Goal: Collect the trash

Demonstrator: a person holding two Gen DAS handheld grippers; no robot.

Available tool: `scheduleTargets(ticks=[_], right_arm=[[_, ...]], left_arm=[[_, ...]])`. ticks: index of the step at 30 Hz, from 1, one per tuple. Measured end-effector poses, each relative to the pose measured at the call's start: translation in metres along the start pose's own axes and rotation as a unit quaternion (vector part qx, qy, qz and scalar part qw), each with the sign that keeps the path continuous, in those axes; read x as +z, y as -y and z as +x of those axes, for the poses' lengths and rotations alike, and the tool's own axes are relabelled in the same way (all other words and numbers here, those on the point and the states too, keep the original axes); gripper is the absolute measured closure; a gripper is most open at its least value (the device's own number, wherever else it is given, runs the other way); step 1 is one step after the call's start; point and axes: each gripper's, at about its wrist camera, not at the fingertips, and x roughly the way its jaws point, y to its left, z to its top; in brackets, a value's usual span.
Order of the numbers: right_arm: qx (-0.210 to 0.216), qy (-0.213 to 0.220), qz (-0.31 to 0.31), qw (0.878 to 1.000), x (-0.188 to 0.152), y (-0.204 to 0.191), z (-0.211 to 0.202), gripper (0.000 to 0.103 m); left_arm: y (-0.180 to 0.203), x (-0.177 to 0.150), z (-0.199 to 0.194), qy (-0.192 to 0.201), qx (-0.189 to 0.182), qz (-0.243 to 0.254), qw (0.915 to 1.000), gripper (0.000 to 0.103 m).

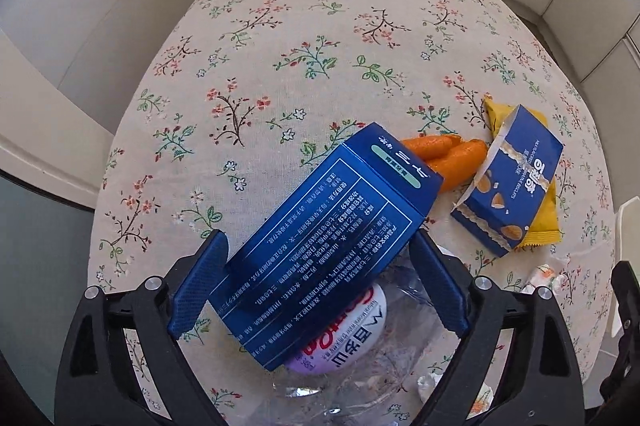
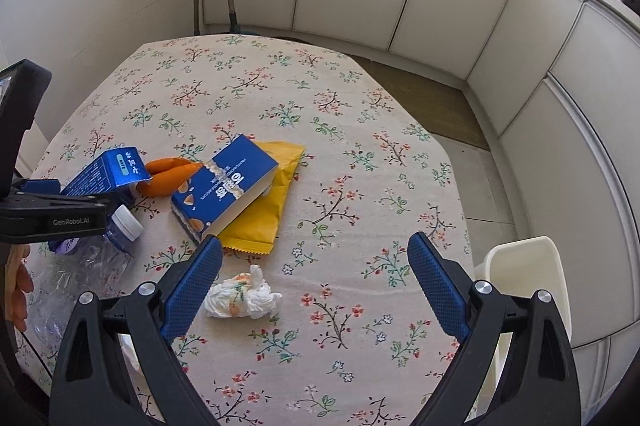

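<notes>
Left gripper (image 1: 318, 282) spread wide around long blue carton (image 1: 320, 246), pads apparently clear of it, carton lying across crushed clear bottle (image 2: 92, 254) near table's (image 2: 360, 98) near edge. Right gripper (image 2: 316, 286) spread, nothing between jaws, above crumpled tissue (image 2: 242, 296). Farther toward table's middle: biscuit box (image 2: 226, 188) on yellow wrapper (image 2: 268, 198), orange peel (image 2: 170, 176) beside.

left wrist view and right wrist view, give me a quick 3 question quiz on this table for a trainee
1. True or false: the biscuit box lies partly on the yellow wrapper.
2. What lies between the right gripper's open jaws? A) a carrot B) a crumpled tissue C) a bottle cap
3. Fill in: the long blue carton between the left gripper's jaws rests on a clear plastic ____.

Key:
1. True.
2. B, the crumpled tissue, untouched by either pad.
3. Bottle: the plastic bottle lies on the tablecloth beside the carrots.
</notes>
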Motion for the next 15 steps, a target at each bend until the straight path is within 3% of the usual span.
scheduleTargets(ticks=[4, 7, 9, 15], right_arm=[[0.027, -0.017, -0.019, 0.999, -0.002, -0.013, 0.006, 0.012], [0.053, -0.034, -0.022, 0.998, -0.003, -0.02, 0.011, 0.012], [0.074, -0.049, -0.019, 0.996, -0.003, -0.024, 0.015, 0.012], [0.113, -0.084, 0.017, 0.99, 0.001, -0.028, 0.03, 0.012]], left_arm=[[-0.017, 0.002, 0.017, -0.031, 0.004, -0.021, 0.9993, 0.015], [-0.033, 0.003, 0.018, -0.036, -0.015, -0.049, 0.9981, 0.035], [-0.038, 0.004, 0.01, -0.023, -0.028, -0.055, 0.9978, 0.048], [-0.04, 0.0, -0.036, 0.048, -0.048, -0.054, 0.9962, 0.052]])
